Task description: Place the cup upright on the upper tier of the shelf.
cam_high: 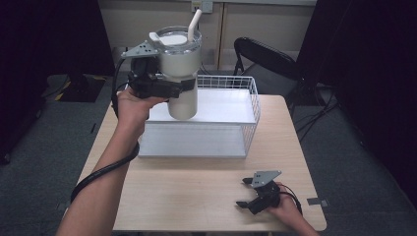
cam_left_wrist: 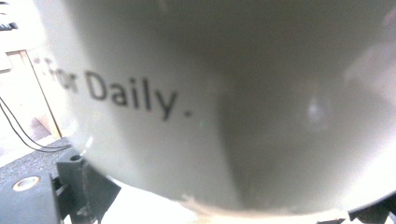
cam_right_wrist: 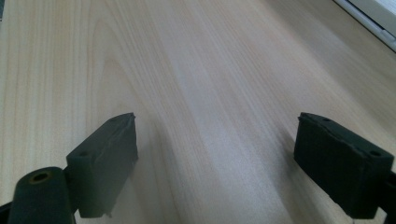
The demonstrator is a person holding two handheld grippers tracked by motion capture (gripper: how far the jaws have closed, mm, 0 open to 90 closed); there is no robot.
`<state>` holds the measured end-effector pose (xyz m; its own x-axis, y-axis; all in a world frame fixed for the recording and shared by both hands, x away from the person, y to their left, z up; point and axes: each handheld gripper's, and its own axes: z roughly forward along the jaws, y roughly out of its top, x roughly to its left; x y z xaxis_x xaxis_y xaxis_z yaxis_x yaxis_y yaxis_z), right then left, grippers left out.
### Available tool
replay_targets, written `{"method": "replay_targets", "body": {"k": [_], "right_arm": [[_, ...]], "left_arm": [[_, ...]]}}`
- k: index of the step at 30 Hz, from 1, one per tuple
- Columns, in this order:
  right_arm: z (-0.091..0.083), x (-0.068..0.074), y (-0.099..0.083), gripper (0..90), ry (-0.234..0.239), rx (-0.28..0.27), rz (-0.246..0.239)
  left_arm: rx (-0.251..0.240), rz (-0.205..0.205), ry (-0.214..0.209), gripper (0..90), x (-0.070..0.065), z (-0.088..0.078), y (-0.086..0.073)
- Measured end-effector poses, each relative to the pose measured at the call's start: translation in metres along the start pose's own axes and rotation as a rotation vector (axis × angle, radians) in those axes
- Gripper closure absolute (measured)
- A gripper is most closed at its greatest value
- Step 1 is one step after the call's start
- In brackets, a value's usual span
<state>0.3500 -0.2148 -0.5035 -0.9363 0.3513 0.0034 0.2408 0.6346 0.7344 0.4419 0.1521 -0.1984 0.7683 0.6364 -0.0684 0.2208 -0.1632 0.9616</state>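
i have the left gripper (cam_high: 179, 87) clamped across the lower body of a cream tumbler (cam_high: 181, 69), its black jaws pinching the smooth cylinder from the left side. the tumbler is upright and lifted off the table, hanging over the far left part of the shelf rack (cam_high: 196, 140). it is wide at the top and narrows to a slimmer base, with a clear plastic lid (cam_high: 175, 38) and a white bent straw (cam_high: 194, 22) rising from it. in the left gripper view the tumbler wall (cam_left_wrist: 224, 93) sits right up against the camera, matte and pale, with dark printed lettering reading "for daily." (cam_left_wrist: 116, 93) curving around it.

the rack is a flat white metal shelf with a thin wire mesh basket wall (cam_high: 251, 105) along its far and right sides, standing on the far half of the table.

my right gripper (cam_high: 244, 192) rests low at the near right of the light wooden table (cam_high: 196, 196), well apart from the tumbler. its jaws are spread wide with nothing between them; in the right gripper view i see the two blocky black rubber pads (cam_right_wrist: 105, 161) apart over bare pale woodgrain (cam_right_wrist: 215, 93) with fine lengthwise streaks.

beyond the far edge of the table stands a black folding chair (cam_high: 263, 56) on grey carpet.
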Motion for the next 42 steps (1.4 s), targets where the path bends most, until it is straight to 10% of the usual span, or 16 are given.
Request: {"method": "replay_targets", "body": {"k": [42], "right_arm": [[0.0,0.0,0.0,13.1,0.0,0.0,0.0]], "left_arm": [[0.015,0.003,0.059,9.5,0.026,0.03,-0.005]]}}
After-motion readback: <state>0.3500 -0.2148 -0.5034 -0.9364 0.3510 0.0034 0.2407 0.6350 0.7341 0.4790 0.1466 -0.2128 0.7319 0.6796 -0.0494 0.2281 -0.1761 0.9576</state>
